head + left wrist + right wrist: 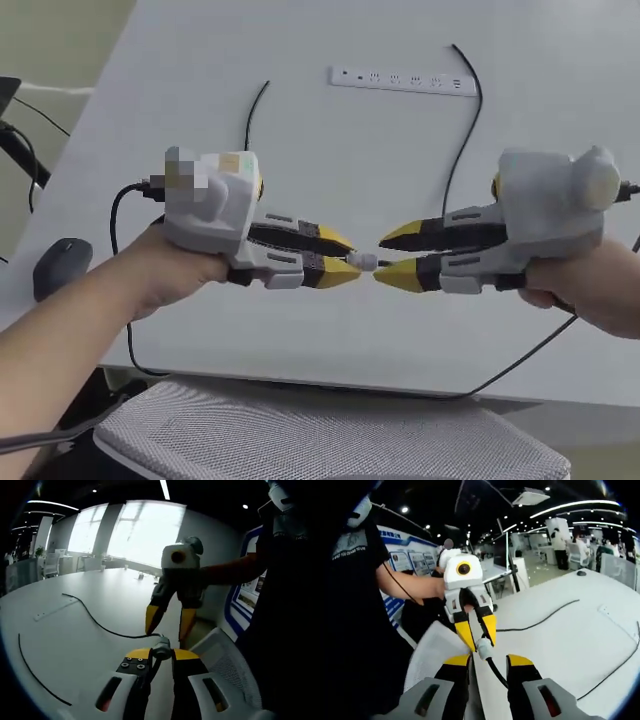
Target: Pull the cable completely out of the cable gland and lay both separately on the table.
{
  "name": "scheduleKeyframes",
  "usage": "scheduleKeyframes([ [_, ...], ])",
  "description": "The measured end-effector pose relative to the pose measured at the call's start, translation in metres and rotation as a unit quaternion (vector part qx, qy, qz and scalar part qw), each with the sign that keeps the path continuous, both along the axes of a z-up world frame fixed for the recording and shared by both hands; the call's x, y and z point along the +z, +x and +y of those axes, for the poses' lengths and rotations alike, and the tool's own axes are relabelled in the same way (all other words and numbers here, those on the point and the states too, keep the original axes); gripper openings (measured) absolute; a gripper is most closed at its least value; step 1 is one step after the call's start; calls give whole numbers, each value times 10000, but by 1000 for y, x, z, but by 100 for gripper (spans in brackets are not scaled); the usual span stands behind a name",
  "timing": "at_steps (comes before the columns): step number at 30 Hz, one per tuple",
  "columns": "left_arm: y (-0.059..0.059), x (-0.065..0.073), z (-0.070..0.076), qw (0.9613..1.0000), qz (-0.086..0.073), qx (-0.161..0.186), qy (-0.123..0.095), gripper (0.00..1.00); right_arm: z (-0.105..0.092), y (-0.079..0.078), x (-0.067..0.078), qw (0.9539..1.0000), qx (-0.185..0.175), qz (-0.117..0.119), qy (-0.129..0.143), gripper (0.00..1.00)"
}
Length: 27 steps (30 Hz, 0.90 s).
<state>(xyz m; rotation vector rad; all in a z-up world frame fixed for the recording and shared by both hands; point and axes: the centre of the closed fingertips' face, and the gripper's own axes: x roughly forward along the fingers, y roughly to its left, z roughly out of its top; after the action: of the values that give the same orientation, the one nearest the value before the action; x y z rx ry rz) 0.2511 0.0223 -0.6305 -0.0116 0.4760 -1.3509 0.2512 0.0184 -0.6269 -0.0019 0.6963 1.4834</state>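
Cable gland [366, 262] betw. L tongs [353, 258] tips, R tongs [379, 256] agape opposite

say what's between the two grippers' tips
The cable gland, clamped in the left gripper's tips, its cable running into the right gripper's open jaws; head view shows it.

An open-plan office: long white table [350, 150], power strip [403, 80], mesh chair [300, 440], big windows [145, 530].

No writing can be read anywhere. In the right gripper view a pale line of print crosses the chest of the person's dark shirt [351, 541], too small to make out, and the sheets on the blue wall boards [405, 560] behind are just as illegible
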Motion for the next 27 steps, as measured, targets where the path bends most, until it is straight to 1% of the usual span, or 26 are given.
scheduleKeyframes([
  [2,-1,3,-1,10000,-73,-8,-16,15,0,5,1,9999,-19,73,71,23],
  [3,-1,4,-2,9999,-101,-17,-17,15,2,3,4,9992,17,338,196,22],
  [5,0,3,-2,9999,-120,-26,13,15,2,7,4,9989,22,395,262,19],
  [6,0,3,-3,9999,-115,-30,27,15,3,4,5,9981,88,521,308,19],
  [8,-1,3,-3,9999,-124,-33,58,15,4,4,3,9980,121,538,295,18],
  [9,0,2,-3,9999,-135,-33,70,15,4,3,2,9975,174,611,302,18],
  [10,0,3,-4,9999,-145,-32,82,15,4,-3,3,9955,259,845,338,17],
  [12,0,4,-4,9998,-174,-36,84,15,5,-1,2,9940,225,1001,380,16],
  [17,0,4,-7,9998,-173,-44,105,15,4,-5,-1,9922,363,1139,348,15],
  [20,1,3,-9,9998,-136,-30,115,15,4,-4,-2,9926,407,1093,344,11],
  [21,1,3,-9,9998,-135,-26,117,15,4,-5,-2,9920,441,1131,344,10],
  [23,2,3,-10,9999,-109,-7,118,15,4,-4,-2,9915,442,1171,367,9],
  [25,2,2,-11,9999,-73,12,132,15,3,-4,-2,9916,478,1142,363,9],
  [27,3,1,-11,9999,-72,23,137,15,3,-3,-3,9917,505,1122,367,9],
])
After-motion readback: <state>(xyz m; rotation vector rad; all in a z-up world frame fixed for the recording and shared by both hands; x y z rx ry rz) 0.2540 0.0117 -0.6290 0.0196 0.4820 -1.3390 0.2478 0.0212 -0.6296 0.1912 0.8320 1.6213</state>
